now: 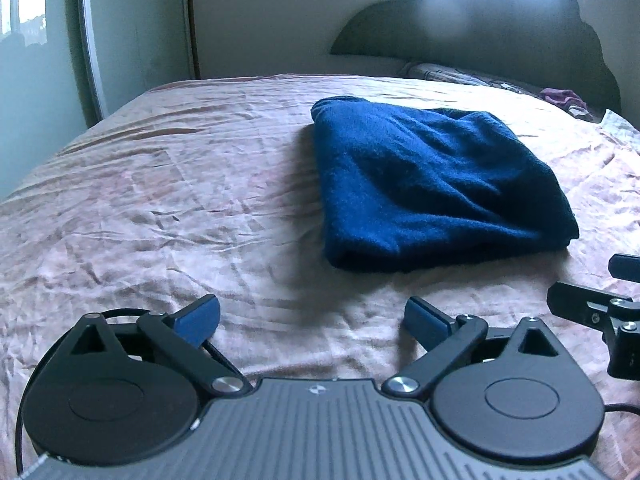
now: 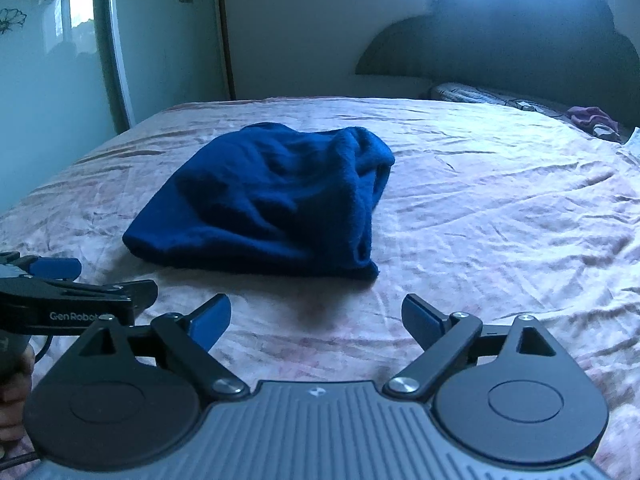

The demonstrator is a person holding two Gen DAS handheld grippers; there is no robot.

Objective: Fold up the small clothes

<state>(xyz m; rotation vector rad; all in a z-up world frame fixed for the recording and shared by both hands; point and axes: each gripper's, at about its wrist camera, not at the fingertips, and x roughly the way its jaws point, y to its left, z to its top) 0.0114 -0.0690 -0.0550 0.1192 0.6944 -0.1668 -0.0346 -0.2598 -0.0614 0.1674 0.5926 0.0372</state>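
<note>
A wide bed covered by one wrinkled pale pink sheet fills both views, with a dark scalloped headboard at its far end. One patterned pillow lies under the headboard, and one small crumpled purple cloth sits beside it, far ahead and to the right of both sets of jaws.

One folded dark blue fleece garment lies flat on the sheet. From the left wrist camera it sits ahead and to the right of the jaws, its long axis running from the near edge away toward the headboard, with a rounded fold facing the camera. From the right wrist camera the same garment lies ahead and to the left of the jaws, and here its layered open edges show along its right side, which the left view does not reveal.

The left gripper hovers over the bare sheet short of the garment, jaws spread wide and grasping nothing. The right gripper does likewise, jaws released and empty. Each view catches the other gripper at its edge; only the right view shows lettering on the left gripper's body and part of a hand behind it.
</note>
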